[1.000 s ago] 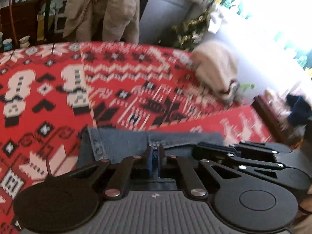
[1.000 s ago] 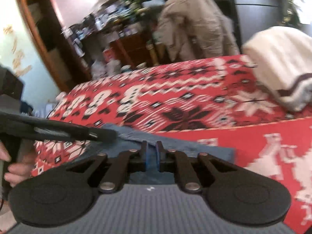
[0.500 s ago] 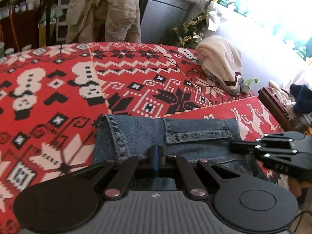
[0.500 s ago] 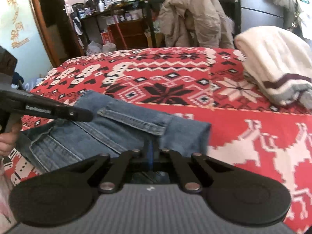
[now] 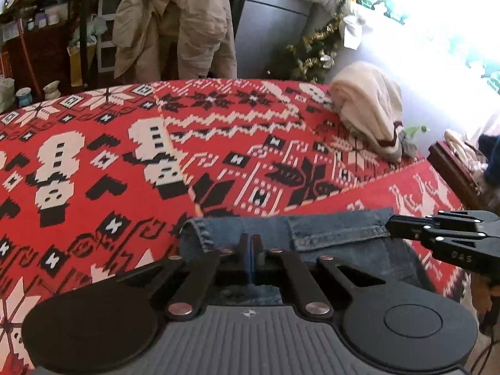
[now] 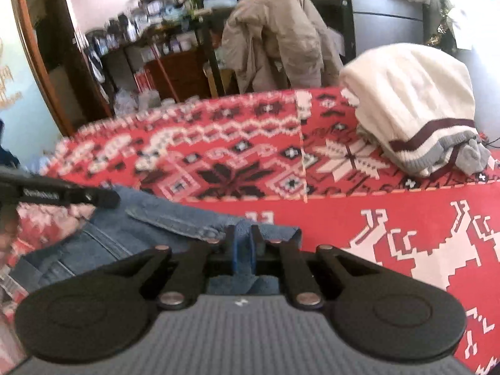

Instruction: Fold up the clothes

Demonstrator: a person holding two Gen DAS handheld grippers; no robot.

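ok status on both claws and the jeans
Left claw shut on jeans. Right claw shut on jeans too. Jeans at blanket near edge. White sweater far off, nothing blocking.

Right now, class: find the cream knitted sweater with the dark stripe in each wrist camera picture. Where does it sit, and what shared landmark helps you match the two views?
Left wrist view: the cream sweater lies upper right, at the far edge of the red patterned blanket.
Right wrist view: the cream sweater is upper right, larger, its dark stripe facing the camera.
Shared landmark: the beige jacket draped behind the blanket.
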